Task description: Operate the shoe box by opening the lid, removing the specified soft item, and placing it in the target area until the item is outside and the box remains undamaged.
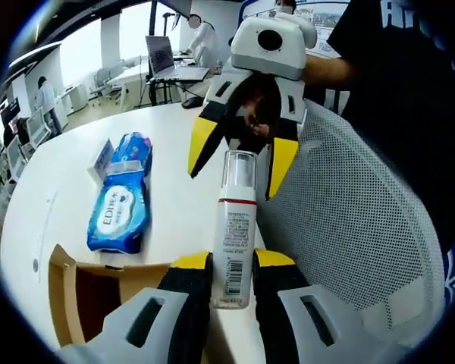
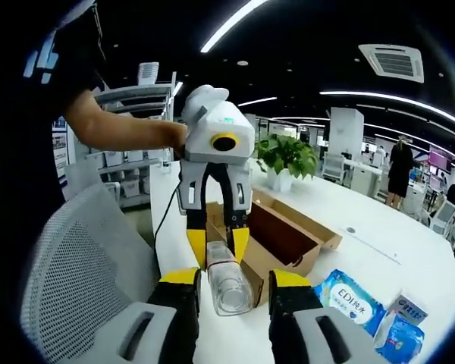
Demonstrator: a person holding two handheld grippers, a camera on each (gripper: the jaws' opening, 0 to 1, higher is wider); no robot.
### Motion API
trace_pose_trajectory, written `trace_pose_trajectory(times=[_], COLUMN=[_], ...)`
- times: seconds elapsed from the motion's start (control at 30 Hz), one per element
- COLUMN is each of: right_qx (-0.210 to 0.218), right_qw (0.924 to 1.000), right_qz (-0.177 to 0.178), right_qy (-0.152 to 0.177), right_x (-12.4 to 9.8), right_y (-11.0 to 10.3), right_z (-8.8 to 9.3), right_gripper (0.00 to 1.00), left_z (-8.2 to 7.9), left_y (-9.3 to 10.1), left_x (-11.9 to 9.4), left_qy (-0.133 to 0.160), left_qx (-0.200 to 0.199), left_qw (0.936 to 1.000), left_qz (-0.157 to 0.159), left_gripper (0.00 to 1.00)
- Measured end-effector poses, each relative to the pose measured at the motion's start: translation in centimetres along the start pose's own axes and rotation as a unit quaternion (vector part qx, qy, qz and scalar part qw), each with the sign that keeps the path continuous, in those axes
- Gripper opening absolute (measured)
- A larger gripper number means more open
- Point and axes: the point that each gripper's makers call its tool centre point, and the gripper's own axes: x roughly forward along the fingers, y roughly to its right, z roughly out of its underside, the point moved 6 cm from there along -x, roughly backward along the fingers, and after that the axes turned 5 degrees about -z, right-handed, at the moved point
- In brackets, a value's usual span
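A white pump bottle [image 1: 233, 235] with a clear cap [image 2: 229, 287] is held in the air between the two grippers. My left gripper [image 1: 233, 262] is shut on its lower body. My right gripper [image 2: 232, 279] faces it from the other side, jaws open on either side of the clear cap without touching it. The brown cardboard shoe box [image 2: 284, 235] lies open on the white table, its dark inside showing. A blue wet-wipes pack [image 1: 121, 197] lies flat on the table beside the box [image 1: 68, 288].
A grey mesh chair back [image 1: 356, 227] stands right beside the grippers at the table's edge. A small white-and-blue packet [image 1: 102, 155] lies next to the wipes. A potted plant [image 2: 286, 155] stands behind the box. People and desks are far off.
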Motion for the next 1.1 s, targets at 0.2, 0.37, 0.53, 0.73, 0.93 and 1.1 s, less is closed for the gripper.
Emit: trace_pose_trajectory(times=[0.2, 0.37, 0.53, 0.73, 0.93, 1.1], right_qx=[-0.004, -0.007, -0.014, -0.026, -0.029, -0.028], right_qw=[1.0, 0.9998, 0.9997, 0.9992, 0.9989, 0.9988], right_qz=[-0.005, -0.013, -0.017, -0.02, -0.022, -0.027], right_qy=[-0.007, -0.01, -0.014, -0.022, -0.027, -0.029], right_x=[-0.1, 0.1, 0.2, 0.5, 0.4, 0.3], right_y=[-0.2, -0.4, -0.5, -1.0, -0.9, -0.9], right_z=[0.3, 0.4, 0.5, 0.6, 0.6, 0.5], right_gripper=[0.26, 0.2, 0.19, 0.16, 0.16, 0.15], left_z=[-0.2, -0.3, -0.1, 0.5, 0.5, 0.5], left_y=[0.3, 0.3, 0.2, 0.1, -0.1, -0.1], left_x=[0.2, 0.1, 0.2, 0.4, 0.6, 0.6], left_qy=[0.01, 0.011, 0.008, 0.003, 0.007, 0.007], left_qx=[-0.001, 0.0, 0.001, 0.018, 0.011, 0.005], left_qw=[0.9999, 0.9999, 0.9999, 0.9998, 0.9999, 1.0], left_qz=[0.007, 0.007, 0.007, 0.003, 0.002, 0.005], left_gripper=[0.19, 0.19, 0.19, 0.21, 0.21, 0.22])
